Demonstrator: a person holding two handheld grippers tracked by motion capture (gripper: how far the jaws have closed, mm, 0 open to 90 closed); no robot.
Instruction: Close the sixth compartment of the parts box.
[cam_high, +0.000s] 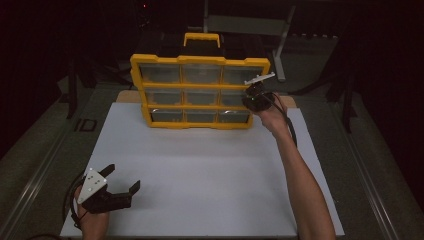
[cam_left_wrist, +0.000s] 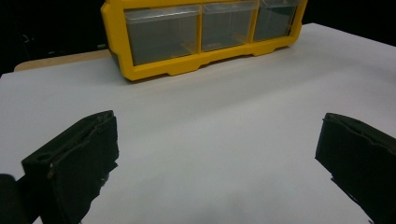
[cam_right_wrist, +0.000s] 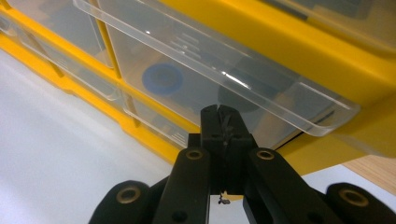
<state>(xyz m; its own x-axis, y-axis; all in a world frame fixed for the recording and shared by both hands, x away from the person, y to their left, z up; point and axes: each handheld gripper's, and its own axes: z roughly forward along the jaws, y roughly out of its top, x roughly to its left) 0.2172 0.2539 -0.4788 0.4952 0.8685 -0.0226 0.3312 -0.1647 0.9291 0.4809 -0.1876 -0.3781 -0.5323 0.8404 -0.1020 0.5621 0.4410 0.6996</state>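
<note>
A yellow organizer (cam_high: 200, 60) with three rows of clear drawers stands upright at the far side of the white board (cam_high: 200, 175). My right gripper (cam_high: 248, 100) is at its right column, about the middle row. In the right gripper view the gripper (cam_right_wrist: 219, 112) is shut, its tips right under the jutting lip of a clear drawer (cam_right_wrist: 261, 88) with nothing visible between the jaws. A blue round thing (cam_right_wrist: 162, 79) lies inside that drawer. My left gripper (cam_high: 122, 177) rests open near the board's front left corner, nothing between its jaws (cam_left_wrist: 217, 154), facing the organizer (cam_left_wrist: 154, 70).
The organizer has a yellow carry handle (cam_high: 201, 36) on top. Wooden table edge (cam_high: 127, 96) shows behind the board. A grey metal frame (cam_high: 250, 25) stands farther back in the dark. A person's right forearm (cam_high: 305, 185) crosses the board's right side.
</note>
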